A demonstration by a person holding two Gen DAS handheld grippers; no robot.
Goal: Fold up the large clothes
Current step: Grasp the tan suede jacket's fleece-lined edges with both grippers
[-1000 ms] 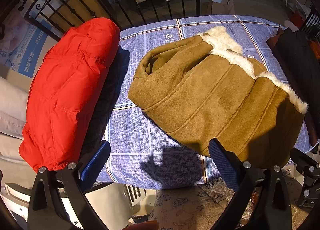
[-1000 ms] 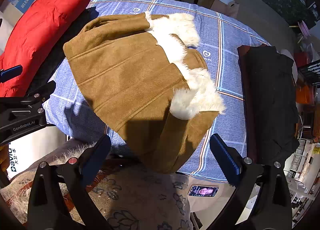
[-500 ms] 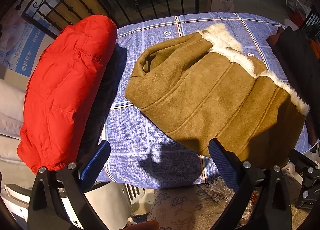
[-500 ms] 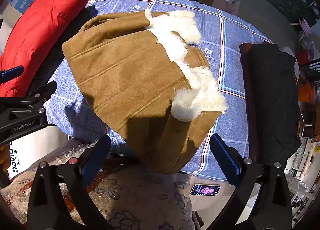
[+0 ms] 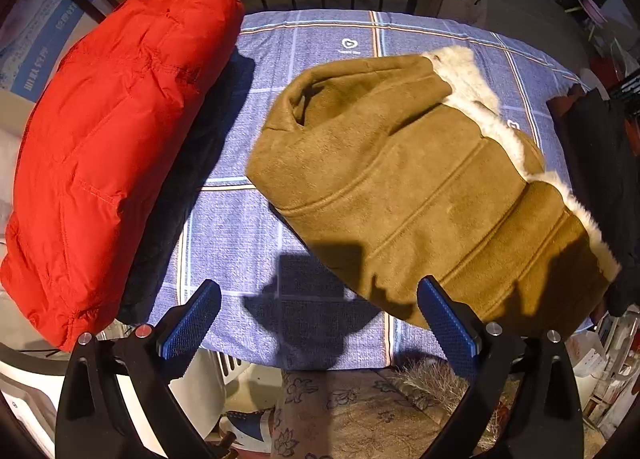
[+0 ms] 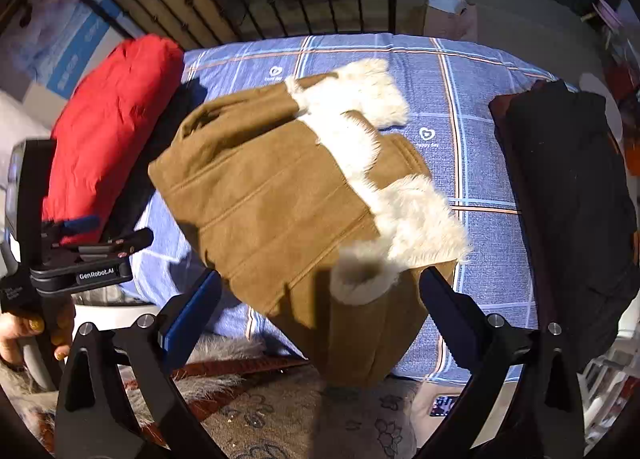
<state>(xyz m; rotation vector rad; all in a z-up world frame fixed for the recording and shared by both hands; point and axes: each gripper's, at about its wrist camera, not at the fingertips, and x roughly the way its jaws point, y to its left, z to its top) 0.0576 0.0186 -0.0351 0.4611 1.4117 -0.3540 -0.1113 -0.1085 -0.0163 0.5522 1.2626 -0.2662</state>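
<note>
Nearer now, your empty, spread-jawed left gripper (image 5: 318,321) and right gripper (image 6: 320,309) should pinch the fur-trimmed tan suede coat's (image 6: 280,195) overhanging hem evenly.

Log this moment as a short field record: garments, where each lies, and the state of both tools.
surface: blue plaid sheet
centre garment: brown suede coat with white fur trim, folded; one sleeve hangs over the near edge
left side: red puffer jacket, folded
right side: black garment, folded
left tool: open, holding nothing
right tool: open, holding nothing, near the hanging sleeve
</note>
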